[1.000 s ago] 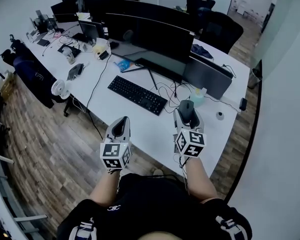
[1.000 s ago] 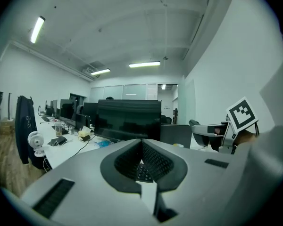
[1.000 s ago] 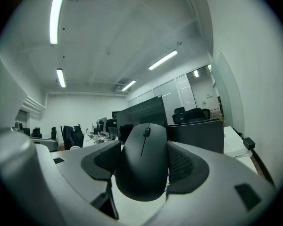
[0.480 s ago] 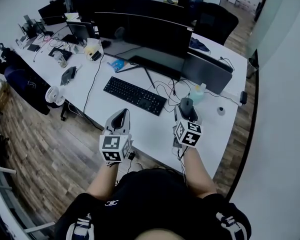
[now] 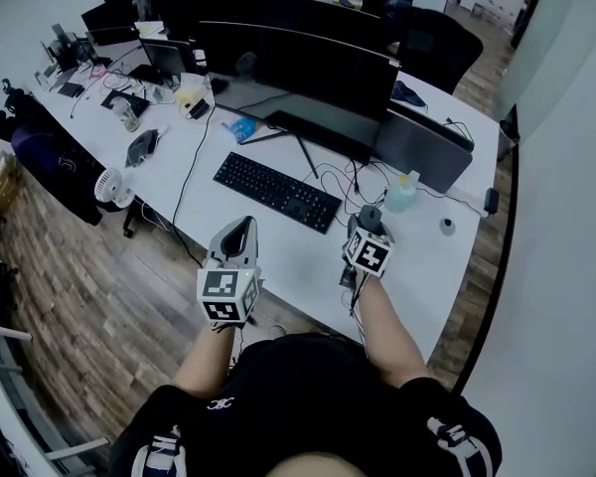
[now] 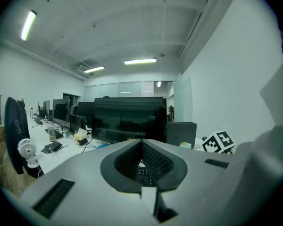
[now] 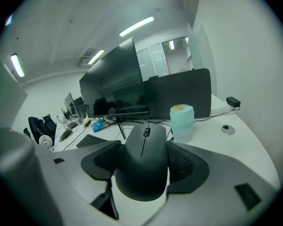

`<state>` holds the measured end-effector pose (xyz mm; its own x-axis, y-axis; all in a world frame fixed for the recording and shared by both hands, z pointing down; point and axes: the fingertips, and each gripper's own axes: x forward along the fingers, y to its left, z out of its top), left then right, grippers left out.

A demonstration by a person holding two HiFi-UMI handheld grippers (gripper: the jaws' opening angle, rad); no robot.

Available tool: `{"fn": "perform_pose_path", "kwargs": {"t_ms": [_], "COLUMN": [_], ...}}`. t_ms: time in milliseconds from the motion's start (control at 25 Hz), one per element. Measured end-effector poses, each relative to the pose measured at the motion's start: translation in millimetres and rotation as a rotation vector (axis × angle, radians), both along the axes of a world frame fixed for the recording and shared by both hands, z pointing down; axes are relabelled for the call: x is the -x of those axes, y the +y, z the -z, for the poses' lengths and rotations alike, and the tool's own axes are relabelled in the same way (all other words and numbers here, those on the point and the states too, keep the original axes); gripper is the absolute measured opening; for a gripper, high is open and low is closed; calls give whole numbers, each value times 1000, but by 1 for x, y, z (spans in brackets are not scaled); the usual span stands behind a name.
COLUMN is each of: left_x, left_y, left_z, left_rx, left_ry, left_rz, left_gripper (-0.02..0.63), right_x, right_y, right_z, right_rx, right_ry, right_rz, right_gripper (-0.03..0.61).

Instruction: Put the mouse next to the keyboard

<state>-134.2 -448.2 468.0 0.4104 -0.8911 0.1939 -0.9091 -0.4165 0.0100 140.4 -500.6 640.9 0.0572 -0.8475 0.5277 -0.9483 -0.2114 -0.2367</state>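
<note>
The dark rounded plastic mouse (image 7: 142, 168) looks smooth and matt. The grey plastic right tongs (image 7: 145, 147) are matt too, with rough ribbed black pads (image 7: 183, 161). The grey plastic left tongs (image 6: 142, 141) look just the same. The white desk (image 5: 298, 256) is smooth and a little shiny. The big black screen (image 5: 298, 68) is glossy like glass. The brown wooden floor (image 5: 79, 296) has plank lines

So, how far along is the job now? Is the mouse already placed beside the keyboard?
Done: the right gripper is shut on the dark grey computer mouse. In hand: it holds the mouse to the right of the black keyboard, apart from it; whether the mouse rests on the white desk is unclear. Left: set it down by the keyboard's end and release. The left gripper is shut on nothing.
</note>
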Motion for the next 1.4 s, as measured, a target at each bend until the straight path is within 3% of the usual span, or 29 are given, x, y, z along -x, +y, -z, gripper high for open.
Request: {"fn": "perform_pose_path", "kwargs": {"t_ms": [280, 480, 600, 760, 880, 960, 1120, 1320, 1400], "left_x": [24, 41, 51, 60, 62, 62, 60, 49, 43], "left_y": [0, 4, 5, 7, 6, 5, 3, -5, -9], "left_z": [-1, 2, 0, -2, -3, -2, -1, -4, -3], "left_rx": [3, -8, -1, 2, 4, 2, 0, 0, -2], "left_ry": [12, 20, 24, 26, 26, 26, 32, 36, 42], "left_rz": [42, 74, 87, 101, 102, 98, 83, 47, 34], "left_gripper": [12, 12, 12, 12, 12, 12, 12, 12, 12], "right_x": [-2, 16, 13, 10, 15, 13, 3, 17, 22], "right_y": [-1, -5, -6, 6, 7, 3, -2, -16, -14], "right_z": [-67, -99, -113, -145, -154, -146, -87, 13, 62], "right_rx": [202, 247, 270, 399, 429, 401, 259, -113, -238], "right_ry": [35, -46, -31, 6, 14, 52, 184, 254, 261], "right_rz": [-59, -46, -58, -76, -56, -46, -56, 16, 42], "right_gripper": [317, 318, 318, 319, 323, 327, 332, 39, 15]}}
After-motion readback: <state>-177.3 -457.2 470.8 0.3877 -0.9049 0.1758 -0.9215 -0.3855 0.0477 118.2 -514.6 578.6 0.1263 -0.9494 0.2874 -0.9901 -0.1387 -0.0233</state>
